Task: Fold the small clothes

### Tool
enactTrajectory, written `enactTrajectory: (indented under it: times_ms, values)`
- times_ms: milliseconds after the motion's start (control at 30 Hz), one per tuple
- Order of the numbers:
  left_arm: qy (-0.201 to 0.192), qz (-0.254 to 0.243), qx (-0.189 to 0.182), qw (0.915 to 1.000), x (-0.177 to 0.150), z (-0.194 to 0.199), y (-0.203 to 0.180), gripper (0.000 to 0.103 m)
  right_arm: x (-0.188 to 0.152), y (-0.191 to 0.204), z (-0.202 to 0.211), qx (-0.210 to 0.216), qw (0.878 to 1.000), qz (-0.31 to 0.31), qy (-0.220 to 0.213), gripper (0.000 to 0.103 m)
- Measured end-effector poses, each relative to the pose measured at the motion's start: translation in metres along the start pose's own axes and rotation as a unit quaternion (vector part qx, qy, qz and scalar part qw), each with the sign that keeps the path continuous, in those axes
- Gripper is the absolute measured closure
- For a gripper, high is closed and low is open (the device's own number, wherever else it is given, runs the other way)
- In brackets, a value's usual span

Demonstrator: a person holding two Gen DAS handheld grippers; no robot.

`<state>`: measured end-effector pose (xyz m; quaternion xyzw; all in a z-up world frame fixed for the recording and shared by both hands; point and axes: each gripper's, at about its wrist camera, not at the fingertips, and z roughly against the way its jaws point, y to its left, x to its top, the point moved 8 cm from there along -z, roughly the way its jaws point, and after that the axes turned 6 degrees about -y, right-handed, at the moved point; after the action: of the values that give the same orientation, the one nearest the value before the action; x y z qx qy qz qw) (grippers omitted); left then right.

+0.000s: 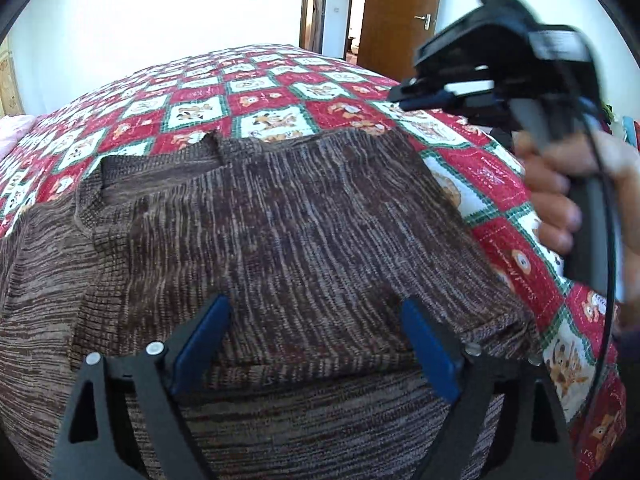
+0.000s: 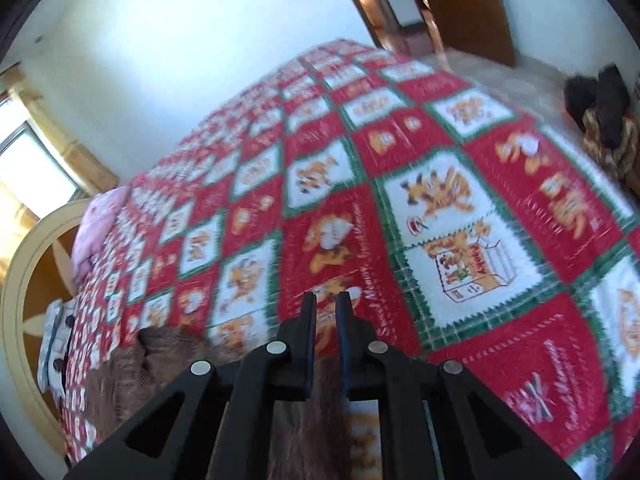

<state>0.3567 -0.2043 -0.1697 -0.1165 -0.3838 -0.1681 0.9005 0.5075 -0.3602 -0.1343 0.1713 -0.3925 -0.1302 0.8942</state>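
Note:
A brown striped knit sweater (image 1: pixel 280 220) lies partly folded on the bed, filling the lower part of the left wrist view. My left gripper (image 1: pixel 316 308) is open and empty just above its folded near part. My right gripper (image 2: pixel 325 300) is held up in the air to the right of the sweater, nearly shut with a narrow gap and nothing between its fingers. It also shows in the left wrist view (image 1: pixel 424 96), held by a hand. Part of the sweater (image 2: pixel 160 360) shows at lower left in the right wrist view.
The bed is covered by a red, white and green cartoon quilt (image 2: pixel 460 220). A pink pillow (image 2: pixel 100 220) lies at its far left. A brown door (image 1: pixel 400 12) stands beyond the bed. Dark items (image 2: pixel 600 112) sit off the bed's right side.

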Motion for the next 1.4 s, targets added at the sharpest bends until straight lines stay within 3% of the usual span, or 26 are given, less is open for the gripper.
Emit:
enactTrajectory:
  times_ms: [133,233,267,400,500,633,700,733,767,867,967,1100,1167,1200,1300,1400]
  values:
    - [0.0,0.0,-0.004,1.0,0.001,-0.002,-0.002,0.008,-0.036,0.022,0.013,0.03,0.998,0.046,0.035,0.093]
    - [-0.001,0.001,-0.007,1.0,0.002,-0.003,-0.002,0.008,-0.073,0.016,-0.006,-0.002,0.994,0.073,0.084,0.093]
    - [-0.002,0.0,-0.006,1.0,0.002,-0.003,-0.002,0.008,-0.075,0.013,-0.007,0.002,0.996,0.067,0.063,0.093]
    - [-0.007,0.007,-0.016,0.9998,0.001,0.002,-0.002,0.008,-0.071,0.014,0.01,-0.011,0.997,0.034,0.065,0.093]
    - [-0.013,0.045,-0.035,0.9983,0.0,0.02,0.01,0.008,-0.07,0.028,0.044,0.006,0.999,0.02,0.038,0.093]
    - [-0.029,0.073,0.014,0.9968,-0.008,0.058,0.052,0.008,-0.093,0.05,0.086,0.023,1.0,0.009,0.017,0.091]
    - [-0.045,0.087,0.046,0.9941,-0.011,0.079,0.082,0.008,-0.113,0.065,0.096,0.025,1.0,0.002,0.012,0.074]
    - [-0.053,0.101,0.065,0.9914,-0.013,0.092,0.105,0.008,-0.122,0.073,0.097,0.028,1.0,-0.001,0.01,0.052]
    - [-0.06,0.113,0.08,0.9885,-0.014,0.103,0.124,0.008,-0.135,0.085,0.098,0.033,0.999,-0.001,0.003,0.038]
    - [-0.084,0.163,0.146,0.972,-0.023,0.141,0.2,0.008,-0.162,0.113,0.093,0.035,0.999,0.028,-0.013,0.037]
    - [-0.09,0.232,0.208,0.9459,-0.043,0.172,0.284,0.008,-0.181,0.132,0.077,0.03,0.997,0.071,-0.015,0.037]
    - [-0.091,0.329,0.271,0.8997,-0.077,0.201,0.376,0.01,-0.2,0.139,0.059,0.012,0.994,0.106,0.009,0.037]
    - [-0.095,0.379,0.287,0.8745,-0.094,0.21,0.414,0.022,-0.198,0.135,0.06,0.018,0.995,0.093,0.003,0.037]
    - [-0.097,0.395,0.285,0.8681,-0.097,0.208,0.423,0.029,-0.198,0.131,0.06,0.022,0.996,0.083,0.005,0.037]
    - [-0.091,0.42,0.291,0.8545,-0.104,0.197,0.449,0.034,-0.198,0.129,0.061,0.029,0.997,0.073,0.003,0.037]
    - [-0.092,0.424,0.291,0.8527,-0.103,0.187,0.462,0.034,-0.199,0.131,0.058,0.019,0.996,0.085,0.005,0.037]
